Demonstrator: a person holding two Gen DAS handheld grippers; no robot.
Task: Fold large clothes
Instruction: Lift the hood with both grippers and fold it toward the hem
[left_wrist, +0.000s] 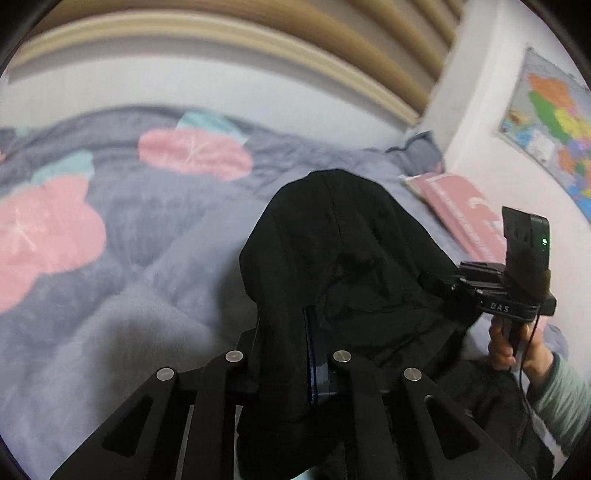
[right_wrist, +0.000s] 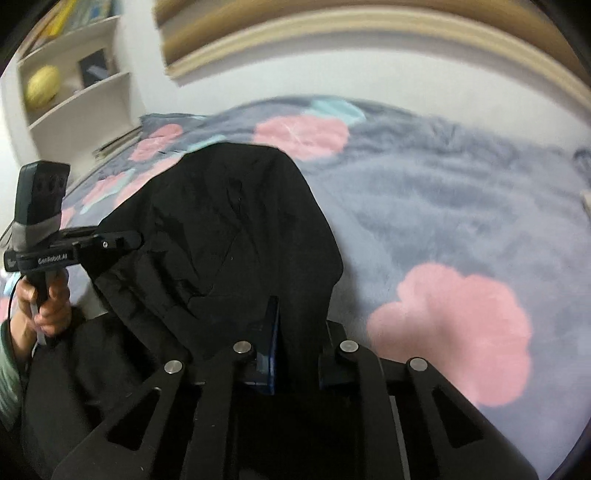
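The black garment (left_wrist: 332, 266) drapes over the left gripper (left_wrist: 314, 365) and hides its fingertips; in the right wrist view it likewise covers those of the right gripper (right_wrist: 291, 332). Its lower part runs off the near edge. The bedspread (left_wrist: 147, 258) is smeared by blur. The wall map (left_wrist: 554, 125) at far right is cut off, its lettering unreadable.

Left wrist camera looks forward and down along its fingers, close over the black garment (left_wrist: 332, 258), bed (left_wrist: 147, 295) behind, headboard edge at top. Right wrist camera does the same from the other side. Both share the garment and the bed's flowered cover; each sees the other gripper.
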